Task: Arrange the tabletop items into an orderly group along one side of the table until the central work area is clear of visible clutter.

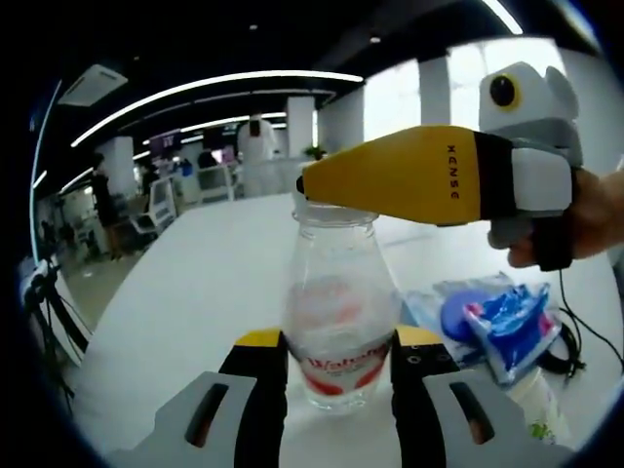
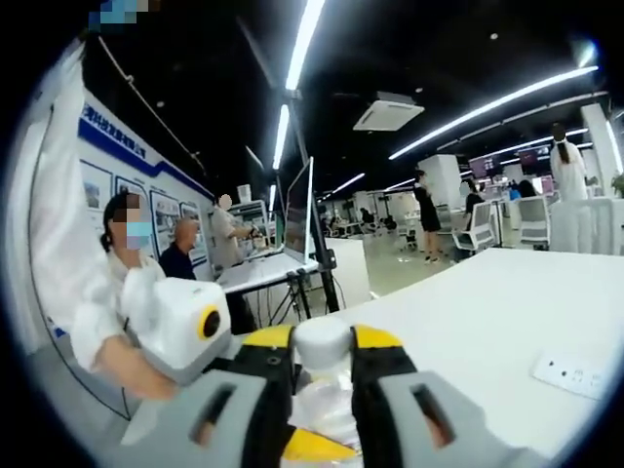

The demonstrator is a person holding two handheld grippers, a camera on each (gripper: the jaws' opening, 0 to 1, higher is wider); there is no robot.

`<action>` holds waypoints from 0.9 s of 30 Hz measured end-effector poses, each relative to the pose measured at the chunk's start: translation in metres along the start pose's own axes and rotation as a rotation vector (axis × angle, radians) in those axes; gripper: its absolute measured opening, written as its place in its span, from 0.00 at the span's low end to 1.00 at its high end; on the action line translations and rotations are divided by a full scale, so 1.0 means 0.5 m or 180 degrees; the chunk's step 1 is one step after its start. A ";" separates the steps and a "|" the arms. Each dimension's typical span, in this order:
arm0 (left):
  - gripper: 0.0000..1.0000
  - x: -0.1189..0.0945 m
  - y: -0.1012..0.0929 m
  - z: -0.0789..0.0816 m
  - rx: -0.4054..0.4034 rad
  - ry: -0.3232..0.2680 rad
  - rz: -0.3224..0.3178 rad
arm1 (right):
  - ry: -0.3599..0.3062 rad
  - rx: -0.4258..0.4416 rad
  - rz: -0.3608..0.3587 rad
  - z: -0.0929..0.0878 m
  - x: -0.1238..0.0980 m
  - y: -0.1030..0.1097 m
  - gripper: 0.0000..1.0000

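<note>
A clear plastic bottle (image 1: 338, 322) with a red label stands upright on the white table (image 1: 205, 283). My left gripper (image 1: 339, 363) is shut on its lower body, one yellow-tipped jaw pressing each side. The right gripper (image 1: 312, 190) reaches in from the right, held by a hand, with its yellow jaws at the bottle's top. In the right gripper view, the bottle's white cap (image 2: 322, 347) sits clamped between my right gripper's (image 2: 323, 356) jaws. The bottle body (image 2: 317, 414) shows below the cap, and the left gripper's white housing (image 2: 180, 327) is at the left.
A blue-and-white packet (image 1: 514, 329) and a blue round lid (image 1: 458, 314) lie to the right of the bottle, with a black cable (image 1: 575, 341) behind them. A white power strip (image 2: 575, 375) lies on the table. Office chairs, desks and people are beyond the table.
</note>
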State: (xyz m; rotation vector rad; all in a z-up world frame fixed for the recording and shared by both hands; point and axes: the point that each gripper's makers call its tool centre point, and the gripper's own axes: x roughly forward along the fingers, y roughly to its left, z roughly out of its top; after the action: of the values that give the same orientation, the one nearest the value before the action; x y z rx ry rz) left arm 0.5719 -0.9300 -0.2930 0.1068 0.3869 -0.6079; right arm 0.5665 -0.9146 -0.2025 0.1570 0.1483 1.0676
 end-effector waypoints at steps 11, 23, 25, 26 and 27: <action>0.96 -0.028 -0.007 0.009 -0.0359 0.0095 -0.0086 | 0.0004 0.0258 -0.0254 0.008 -0.024 -0.020 0.67; 0.96 -0.106 -0.021 0.024 -0.0296 0.0095 -0.0133 | 0.0137 0.0333 -0.0386 -0.002 -0.100 0.017 0.67; 0.96 -0.123 -0.023 0.023 -0.0286 0.0104 -0.0137 | 0.0171 0.0337 -0.0393 -0.007 -0.106 0.026 0.67; 0.96 -0.131 -0.024 0.022 -0.0289 0.0114 -0.0137 | 0.0185 0.0337 -0.0397 -0.009 -0.110 0.030 0.67; 0.96 -0.143 -0.025 0.019 -0.0297 0.0132 -0.0134 | 0.0197 0.0329 -0.0400 -0.011 -0.115 0.035 0.66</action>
State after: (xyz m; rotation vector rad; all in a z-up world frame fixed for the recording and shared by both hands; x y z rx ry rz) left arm 0.5139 -0.9039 -0.2568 0.0220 0.4580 -0.6290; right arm 0.5233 -0.9566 -0.2019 0.2054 0.2661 0.9402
